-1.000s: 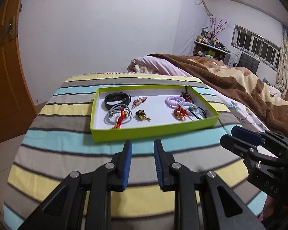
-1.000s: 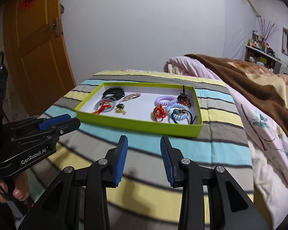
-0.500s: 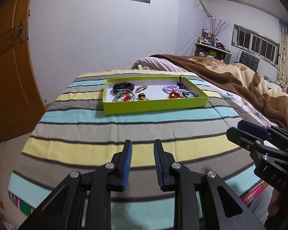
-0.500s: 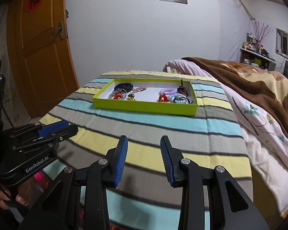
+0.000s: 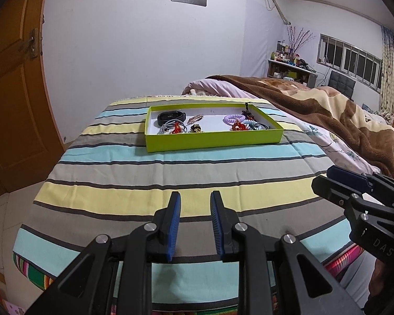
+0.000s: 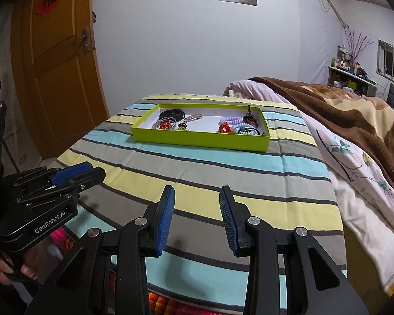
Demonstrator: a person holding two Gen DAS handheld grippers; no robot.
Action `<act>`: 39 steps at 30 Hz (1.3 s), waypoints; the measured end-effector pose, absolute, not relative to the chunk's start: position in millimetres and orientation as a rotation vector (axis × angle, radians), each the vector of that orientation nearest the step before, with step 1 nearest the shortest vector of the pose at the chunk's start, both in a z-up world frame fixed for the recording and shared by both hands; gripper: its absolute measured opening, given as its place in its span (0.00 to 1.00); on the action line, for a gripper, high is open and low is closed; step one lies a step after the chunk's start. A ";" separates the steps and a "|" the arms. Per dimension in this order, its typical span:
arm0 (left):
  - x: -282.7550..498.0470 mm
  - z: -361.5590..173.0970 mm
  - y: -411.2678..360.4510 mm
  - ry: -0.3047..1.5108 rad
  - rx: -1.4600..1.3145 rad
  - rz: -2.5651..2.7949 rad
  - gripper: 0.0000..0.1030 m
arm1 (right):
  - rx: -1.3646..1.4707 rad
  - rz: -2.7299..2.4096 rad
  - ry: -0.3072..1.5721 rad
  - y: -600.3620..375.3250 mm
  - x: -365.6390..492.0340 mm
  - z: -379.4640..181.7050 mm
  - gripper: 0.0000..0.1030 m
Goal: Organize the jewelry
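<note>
A lime-green tray sits far back on the striped cloth. It holds a black fitness band, grey hair ties with a red charm, a small gold charm, a purple spiral hair tie and a red ornament. My left gripper hovers over the cloth's near edge, open and empty, well short of the tray. In the right wrist view the tray lies equally far ahead of my right gripper, which is also open with nothing between its fingers.
A bed with a brown blanket and floral sheet runs along the right of the striped surface. An orange door stands at the left. The other gripper shows at each view's side: the right one, the left one.
Both grippers have drawn back from the tray, which now looks smaller and farther away. More striped cloth lies in front of the fingers. Jaw openings look the same.
</note>
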State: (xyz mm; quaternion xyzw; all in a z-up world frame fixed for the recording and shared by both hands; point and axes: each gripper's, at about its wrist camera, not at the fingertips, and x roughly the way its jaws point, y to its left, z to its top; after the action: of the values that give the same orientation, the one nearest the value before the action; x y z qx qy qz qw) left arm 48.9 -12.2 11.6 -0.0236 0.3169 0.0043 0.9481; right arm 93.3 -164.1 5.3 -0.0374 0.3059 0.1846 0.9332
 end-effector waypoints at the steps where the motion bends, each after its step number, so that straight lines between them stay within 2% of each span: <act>1: 48.9 11.6 -12.1 0.645 -0.049 0.009 0.23 | -0.076 0.378 0.627 -164.0 93.4 5.1 0.35; 39: 50.1 8.7 -11.2 0.651 -0.044 0.044 0.23 | -0.074 0.382 0.643 -165.3 96.3 3.7 0.35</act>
State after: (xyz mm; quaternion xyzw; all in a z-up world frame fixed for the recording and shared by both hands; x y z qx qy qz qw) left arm 50.1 -11.2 8.7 -0.0218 0.3199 0.0217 0.9470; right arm 96.3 -165.3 3.7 -0.0362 0.3140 0.1865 0.9302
